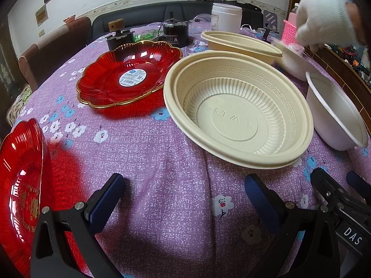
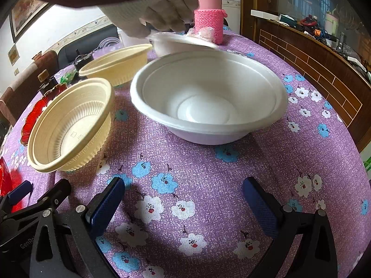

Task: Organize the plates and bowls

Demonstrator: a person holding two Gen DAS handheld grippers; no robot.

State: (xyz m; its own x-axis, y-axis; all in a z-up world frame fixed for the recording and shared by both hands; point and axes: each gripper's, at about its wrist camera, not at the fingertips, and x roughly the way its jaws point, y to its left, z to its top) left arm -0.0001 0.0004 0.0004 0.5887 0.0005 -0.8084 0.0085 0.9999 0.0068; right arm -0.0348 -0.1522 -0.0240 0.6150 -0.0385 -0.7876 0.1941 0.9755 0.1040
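Observation:
A cream plastic bowl point(image 1: 238, 113) point(image 2: 69, 127) sits just ahead of my left gripper point(image 1: 185, 199), which is open and holds nothing. A second cream bowl point(image 1: 241, 44) point(image 2: 118, 67) stands behind it. A red scalloped plate point(image 1: 129, 74) lies to the left, and another red plate point(image 1: 20, 185) is at the near left edge. A white bowl point(image 2: 208, 102) point(image 1: 336, 113) rests in front of my right gripper point(image 2: 183, 199), also open and holding nothing. A gloved hand point(image 2: 160, 11) point(image 1: 324, 20) holds a second white bowl point(image 2: 180, 44) at the back.
A purple flowered tablecloth point(image 2: 208, 173) covers the round table. A flask in a pink knitted sleeve point(image 2: 209, 20) stands behind the white bowls. Black jars point(image 1: 175, 32) and a white tub point(image 1: 226, 16) sit at the far side. A wooden counter point(image 2: 313, 64) runs along the right.

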